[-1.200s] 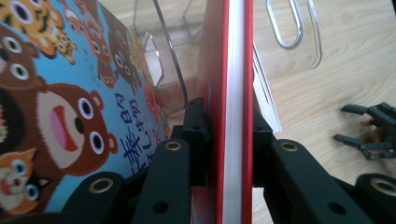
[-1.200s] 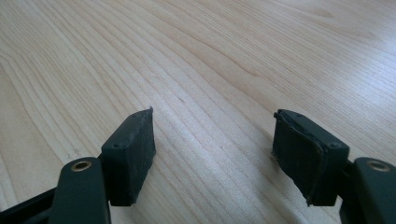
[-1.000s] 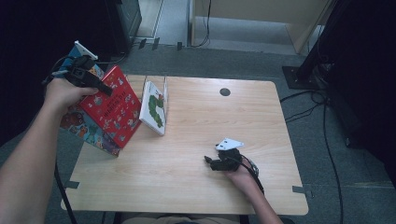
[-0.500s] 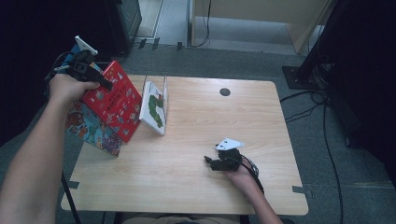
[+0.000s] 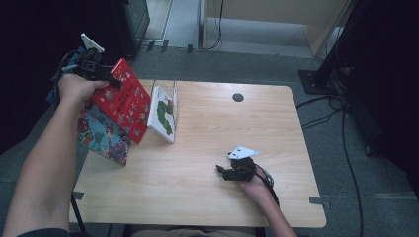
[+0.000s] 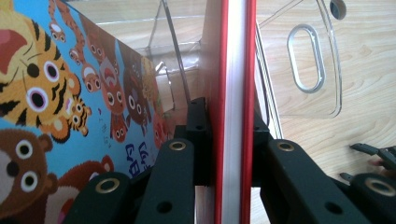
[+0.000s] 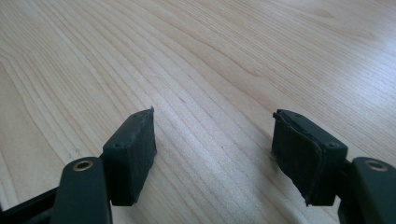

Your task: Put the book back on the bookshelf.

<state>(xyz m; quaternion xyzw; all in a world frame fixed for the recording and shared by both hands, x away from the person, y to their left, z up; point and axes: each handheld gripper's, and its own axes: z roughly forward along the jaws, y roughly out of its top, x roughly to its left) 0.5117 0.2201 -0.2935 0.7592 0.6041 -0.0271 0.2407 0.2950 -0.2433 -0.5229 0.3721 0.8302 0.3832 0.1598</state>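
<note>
High view, upper left of the frame: the left gripper [image 5: 106,79] clamps the top edge of a red picture book [image 5: 123,101], held tilted over the table's [image 5: 207,197] left edge. In the left gripper view the pads [image 6: 198,140] press both red covers, white page block between them. The cover lettering is too small to read. Behind the red book leans a blue animal book [image 5: 101,138], with tigers and bears on its cover [image 6: 56,107]. Right of it stands a white caterpillar book [image 5: 163,116] in a clear acrylic stand [image 6: 308,60]. Compared with the frame one second ago, the red book sits slightly higher and farther left. Lower centre: the right gripper [image 5: 222,172] rests on bare wood with its jaws apart and nothing between them. The table's right half lies open.
</note>
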